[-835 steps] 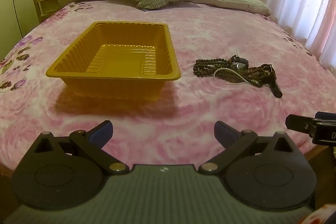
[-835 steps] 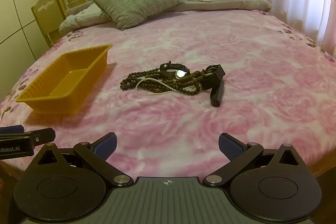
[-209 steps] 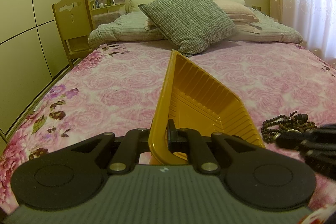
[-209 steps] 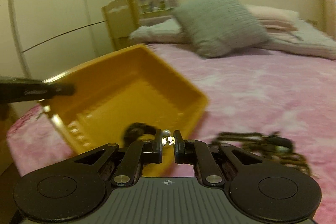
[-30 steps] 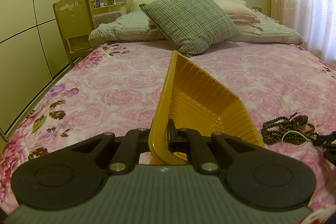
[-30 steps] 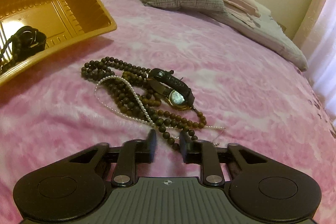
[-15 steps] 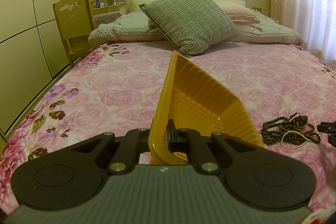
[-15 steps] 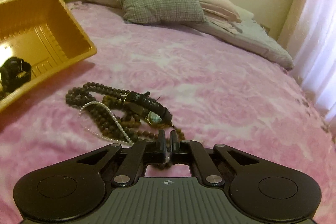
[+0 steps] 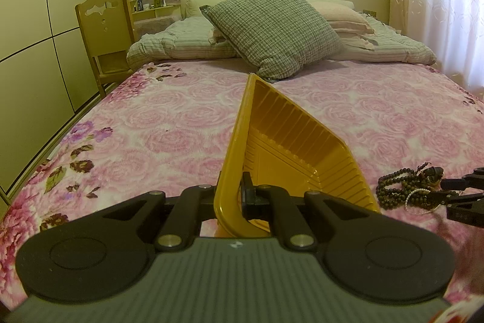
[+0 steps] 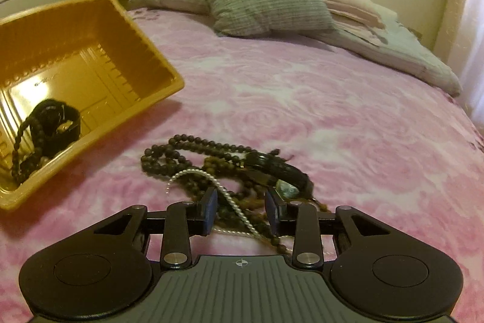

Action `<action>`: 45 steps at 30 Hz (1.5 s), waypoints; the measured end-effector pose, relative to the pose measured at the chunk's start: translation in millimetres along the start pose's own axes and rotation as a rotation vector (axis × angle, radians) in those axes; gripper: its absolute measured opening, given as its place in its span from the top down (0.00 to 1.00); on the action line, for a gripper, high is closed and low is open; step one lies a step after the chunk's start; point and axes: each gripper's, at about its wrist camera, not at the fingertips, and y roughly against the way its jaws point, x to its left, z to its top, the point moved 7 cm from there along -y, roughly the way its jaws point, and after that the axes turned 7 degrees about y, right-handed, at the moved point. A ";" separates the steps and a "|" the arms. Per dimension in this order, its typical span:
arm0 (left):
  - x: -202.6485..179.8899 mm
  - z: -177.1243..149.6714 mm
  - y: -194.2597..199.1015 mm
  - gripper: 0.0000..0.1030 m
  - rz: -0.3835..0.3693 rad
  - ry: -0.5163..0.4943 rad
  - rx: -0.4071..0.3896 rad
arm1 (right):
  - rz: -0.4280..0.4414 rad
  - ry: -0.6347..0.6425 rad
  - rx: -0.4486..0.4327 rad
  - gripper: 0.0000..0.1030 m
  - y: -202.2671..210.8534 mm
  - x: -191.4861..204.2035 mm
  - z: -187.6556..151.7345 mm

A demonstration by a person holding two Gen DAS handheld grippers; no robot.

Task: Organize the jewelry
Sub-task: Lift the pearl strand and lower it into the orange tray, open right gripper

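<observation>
Regrasping: right tool (image 10: pixel 240 212), jaws just opening, straddles white pearl strand (image 10: pixel 211 182), apparently untouched; left tool (image 9: pixel 230 199) clamps tilted yellow plastic tray (image 9: pixel 290 141); next, close and lift.

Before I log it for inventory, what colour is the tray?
Orange-yellow tray, clearest in the right wrist view.

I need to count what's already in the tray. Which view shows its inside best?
The right wrist view: the tilted tray opens toward it, showing beads and a dark band. The left wrist view sees it edge-on, contents hidden.

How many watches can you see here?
2: one black watch lies inside the tilted yellow tray; the other watch sits on the bead pile on the bed. Beads may hide more.
</observation>
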 end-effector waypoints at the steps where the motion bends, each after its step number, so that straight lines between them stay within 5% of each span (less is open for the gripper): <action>1: 0.1 0.2 0.1 0.94 0.000 0.001 0.000 | -0.002 0.022 -0.001 0.67 -2.4 2.6 1.0; 8: 0.1 0.4 0.0 0.94 0.000 0.000 0.001 | -0.018 0.166 0.031 0.83 -16.4 15.4 -0.8; 10: 0.2 0.7 0.0 0.94 0.000 0.000 0.000 | -0.026 0.178 0.019 0.98 -13.0 16.8 0.2; 18: 1.1 0.6 0.3 0.94 -0.002 -0.001 -0.002 | -0.086 0.125 -0.043 0.98 24.7 4.9 4.6; 32: 1.2 0.6 0.4 0.94 -0.002 -0.002 -0.003 | -0.363 -0.045 -0.209 0.98 128.6 -72.6 24.2; 45: 1.3 0.6 0.4 0.94 -0.003 -0.001 -0.003 | -0.396 -0.016 -0.378 0.98 174.0 -78.1 77.8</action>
